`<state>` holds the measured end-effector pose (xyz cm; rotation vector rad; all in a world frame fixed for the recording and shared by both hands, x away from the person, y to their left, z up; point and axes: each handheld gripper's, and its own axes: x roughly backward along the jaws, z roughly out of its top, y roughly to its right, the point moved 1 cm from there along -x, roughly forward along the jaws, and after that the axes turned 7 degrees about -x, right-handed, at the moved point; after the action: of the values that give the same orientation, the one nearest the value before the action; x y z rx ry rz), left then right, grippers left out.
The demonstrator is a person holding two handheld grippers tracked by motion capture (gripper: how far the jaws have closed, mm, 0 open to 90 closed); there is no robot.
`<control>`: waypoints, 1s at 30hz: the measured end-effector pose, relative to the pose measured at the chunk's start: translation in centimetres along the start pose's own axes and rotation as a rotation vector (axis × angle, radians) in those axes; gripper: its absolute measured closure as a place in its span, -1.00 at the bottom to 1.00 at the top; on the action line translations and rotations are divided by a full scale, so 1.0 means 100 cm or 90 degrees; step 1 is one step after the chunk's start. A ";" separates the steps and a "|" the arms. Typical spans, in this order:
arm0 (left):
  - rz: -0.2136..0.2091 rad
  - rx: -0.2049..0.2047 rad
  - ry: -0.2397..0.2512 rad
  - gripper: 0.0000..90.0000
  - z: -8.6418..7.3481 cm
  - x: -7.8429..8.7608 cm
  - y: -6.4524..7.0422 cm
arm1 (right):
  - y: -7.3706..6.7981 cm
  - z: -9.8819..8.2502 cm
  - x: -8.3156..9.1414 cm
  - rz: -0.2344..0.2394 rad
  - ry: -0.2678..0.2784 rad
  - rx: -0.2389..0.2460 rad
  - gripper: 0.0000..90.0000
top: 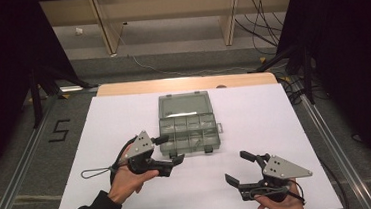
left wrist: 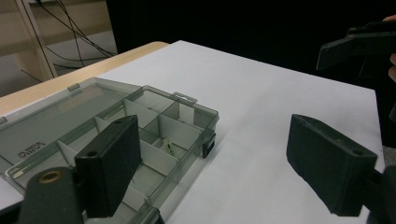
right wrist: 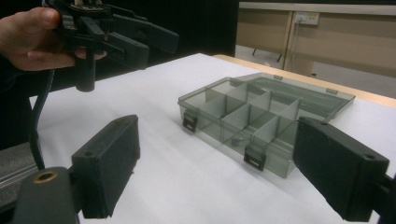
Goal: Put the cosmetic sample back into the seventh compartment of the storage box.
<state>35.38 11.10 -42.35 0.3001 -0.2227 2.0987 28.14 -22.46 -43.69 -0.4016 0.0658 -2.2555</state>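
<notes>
The left gripper and the right gripper both hold their fingers wide apart and empty near the open compartment box on the desk.

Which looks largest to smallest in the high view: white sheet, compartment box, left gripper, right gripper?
1. white sheet, by far the largest.
2. compartment box, lid open.
3. right gripper and left gripper: these look about alike, and the right one sits nearer the camera, so I won't rank them.

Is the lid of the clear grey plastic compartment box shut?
No, the clear grey plastic compartment box lies open, its lid folded back flat on the table.
</notes>
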 end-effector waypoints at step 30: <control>0.018 0.005 0.034 -0.62 -0.023 0.030 0.012 | 0.001 0.000 -0.001 0.007 0.014 0.012 -0.64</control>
<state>32.54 13.51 -43.73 0.2475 -0.1879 2.1331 28.30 -22.43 -43.69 -0.3660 0.0576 -2.2484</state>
